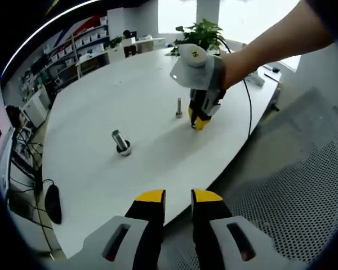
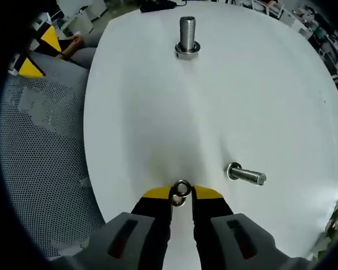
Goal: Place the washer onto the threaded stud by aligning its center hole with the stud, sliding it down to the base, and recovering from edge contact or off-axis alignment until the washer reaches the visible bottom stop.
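- The bench [image 1: 101, 112] is viewed from off its edge in the left gripper view, from well back.
- It is seen from close above in the right gripper view.
- Both bolts [image 1: 178, 107] [image 2: 187, 35] are shared.

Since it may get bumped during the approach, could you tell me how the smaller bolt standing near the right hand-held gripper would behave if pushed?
The smaller bolt stands upright on its head, tall and narrow, so it probably tips easily. Once down, its round shaft would likely roll across the smooth white table.

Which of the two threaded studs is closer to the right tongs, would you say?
The thinner stud, just beside the right tongs holding the washer; the thick one stands farther away.
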Tool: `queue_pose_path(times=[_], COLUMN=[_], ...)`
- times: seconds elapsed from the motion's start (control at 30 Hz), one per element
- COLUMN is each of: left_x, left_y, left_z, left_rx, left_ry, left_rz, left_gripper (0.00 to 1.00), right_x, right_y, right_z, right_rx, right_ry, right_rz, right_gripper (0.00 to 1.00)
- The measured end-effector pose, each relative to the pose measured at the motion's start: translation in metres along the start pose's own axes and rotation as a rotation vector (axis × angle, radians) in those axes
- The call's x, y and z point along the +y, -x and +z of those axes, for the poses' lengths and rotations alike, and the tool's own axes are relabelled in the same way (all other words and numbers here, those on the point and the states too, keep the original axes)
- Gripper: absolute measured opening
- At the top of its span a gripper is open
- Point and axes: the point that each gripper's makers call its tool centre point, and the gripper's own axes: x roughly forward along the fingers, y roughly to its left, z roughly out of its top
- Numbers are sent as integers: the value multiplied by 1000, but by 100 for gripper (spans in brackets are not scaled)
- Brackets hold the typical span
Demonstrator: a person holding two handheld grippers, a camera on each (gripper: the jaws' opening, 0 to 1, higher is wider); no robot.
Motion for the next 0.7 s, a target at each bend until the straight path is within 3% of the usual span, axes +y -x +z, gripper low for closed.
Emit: queue_pose_path(times=[0.2, 0.37, 0.5, 0.7], left_x=[-1, -1, -1, -1], left_y=[0, -1, -1, -1], left_z=[-1, -2, -3, -3], left_rx=[7, 12, 15, 19], left_ry=[2, 6, 5, 2], left_rz=[-2, -2, -1, 1], left_gripper=[15, 15, 15, 15], right_x=[-3, -4, -2, 2], right_y=[-1, -1, -1, -3], right_z=[4, 4, 4, 6], right_rx=[-7, 9, 101, 141], right_ry=[14, -39, 145, 147], right_rz=[3, 44, -20, -60], right_gripper=[15, 15, 15, 15])
